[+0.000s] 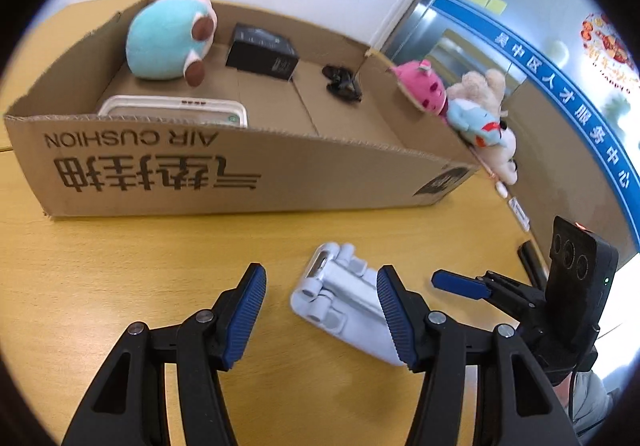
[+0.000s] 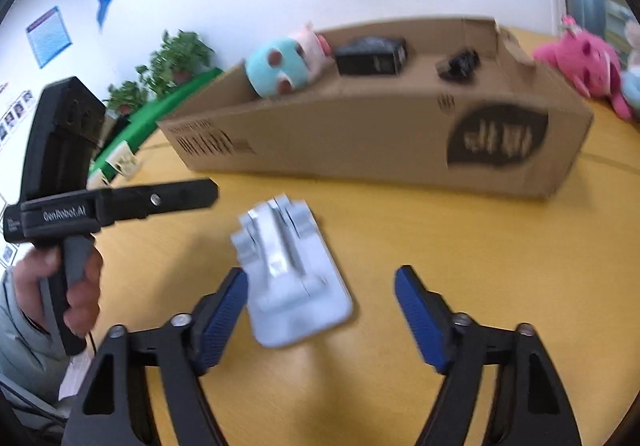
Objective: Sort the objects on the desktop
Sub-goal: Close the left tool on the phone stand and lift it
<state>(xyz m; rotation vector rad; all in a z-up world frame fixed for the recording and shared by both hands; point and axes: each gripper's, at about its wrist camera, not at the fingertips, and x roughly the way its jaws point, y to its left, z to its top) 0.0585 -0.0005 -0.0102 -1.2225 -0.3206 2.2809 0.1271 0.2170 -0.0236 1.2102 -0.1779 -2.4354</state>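
A white folding phone stand (image 1: 340, 298) lies flat on the yellow table. My left gripper (image 1: 320, 269) is open above it, its right pad at the stand's edge and its left pad clear of it. My right gripper (image 2: 322, 272) is open too, and the same stand (image 2: 288, 274) lies between its fingers, close to the left pad. Each gripper shows in the other's view: the right gripper (image 1: 460, 286) at the far right, the left gripper (image 2: 200, 192) at the left, held by a hand (image 2: 76, 286).
An open cardboard box (image 1: 240, 174) stands behind the stand. It holds a teal plush (image 1: 164, 42), a black box (image 1: 262, 52), a small black item (image 1: 340, 82) and a white tray (image 1: 172, 110). A pink plush (image 1: 424, 86) and a beige plush (image 1: 484, 114) lie beside its right end.
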